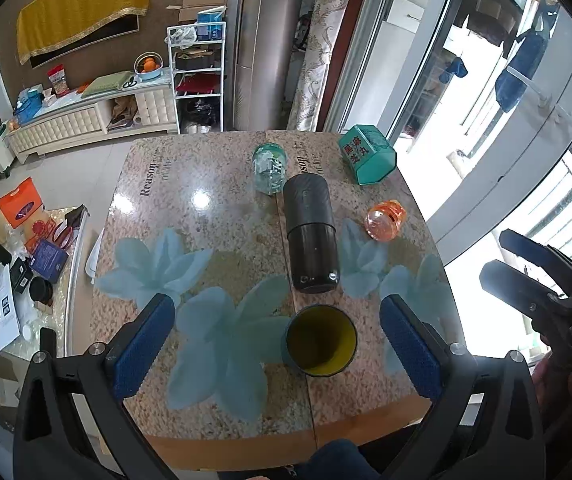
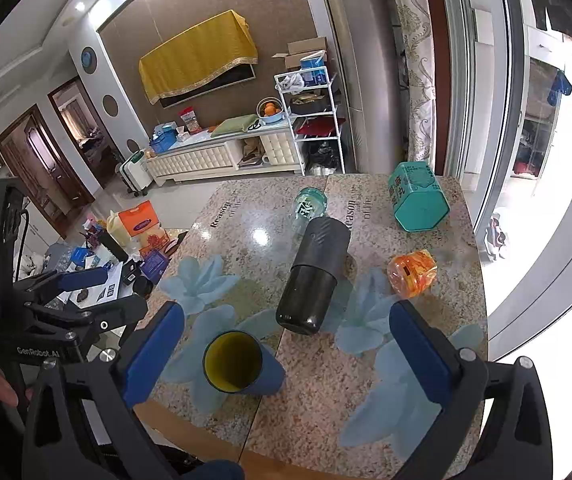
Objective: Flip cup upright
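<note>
Cup [image 1: 321,341] upright on table [image 1: 214,200] | L claw [image 1: 278,344] open | R claw [image 2: 286,356] open

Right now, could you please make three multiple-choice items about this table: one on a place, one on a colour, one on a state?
1. Where does the green box stand?
A. far right corner of the table
B. near left corner
C. on the floor

2. What colour is the inside of the cup?
A. red
B. yellow
C. white

3. How is the black bottle placed?
A. upright
B. hanging
C. lying on its side

Key:
1 A, it sits at the far edge, on the window side.
2 B, the open mouth shows a yellow lining.
3 C, its long body lies flat on the table, between the cup and the clear bottle.
</note>
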### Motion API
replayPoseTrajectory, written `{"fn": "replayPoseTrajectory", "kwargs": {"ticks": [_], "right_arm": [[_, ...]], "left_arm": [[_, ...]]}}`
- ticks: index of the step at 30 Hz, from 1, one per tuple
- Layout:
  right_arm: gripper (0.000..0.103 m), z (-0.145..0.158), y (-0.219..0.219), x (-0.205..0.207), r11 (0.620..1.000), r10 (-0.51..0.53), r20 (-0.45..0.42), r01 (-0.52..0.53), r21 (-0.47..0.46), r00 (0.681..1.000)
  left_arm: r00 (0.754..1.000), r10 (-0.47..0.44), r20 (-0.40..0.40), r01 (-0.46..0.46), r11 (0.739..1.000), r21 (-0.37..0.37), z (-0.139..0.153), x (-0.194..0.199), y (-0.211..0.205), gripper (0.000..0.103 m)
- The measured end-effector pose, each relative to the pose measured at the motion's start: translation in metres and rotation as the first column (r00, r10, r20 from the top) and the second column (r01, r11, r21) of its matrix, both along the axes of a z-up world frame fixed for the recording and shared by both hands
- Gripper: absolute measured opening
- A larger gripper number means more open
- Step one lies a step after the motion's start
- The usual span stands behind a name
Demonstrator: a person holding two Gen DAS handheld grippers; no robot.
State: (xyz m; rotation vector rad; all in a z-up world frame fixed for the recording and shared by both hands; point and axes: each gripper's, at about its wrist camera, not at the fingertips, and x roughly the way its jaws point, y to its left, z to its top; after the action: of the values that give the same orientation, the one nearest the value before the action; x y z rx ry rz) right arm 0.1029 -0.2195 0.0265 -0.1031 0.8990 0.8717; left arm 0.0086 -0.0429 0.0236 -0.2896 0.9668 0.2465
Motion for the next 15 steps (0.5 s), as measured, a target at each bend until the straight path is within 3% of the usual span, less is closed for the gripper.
{"fn": "replayPoseTrajectory", "kwargs": {"ticks": [15], "right_arm": [[0.103,-0.0028,-0.0028,0.0017,1.0,0.001,-0.017,-0.001,0.017,1.0]], "left_arm": [[1.0,-0.005,-0.017,0.005,1.0,0.012,-0.0058,0.0048,0.0,0.103]]}}
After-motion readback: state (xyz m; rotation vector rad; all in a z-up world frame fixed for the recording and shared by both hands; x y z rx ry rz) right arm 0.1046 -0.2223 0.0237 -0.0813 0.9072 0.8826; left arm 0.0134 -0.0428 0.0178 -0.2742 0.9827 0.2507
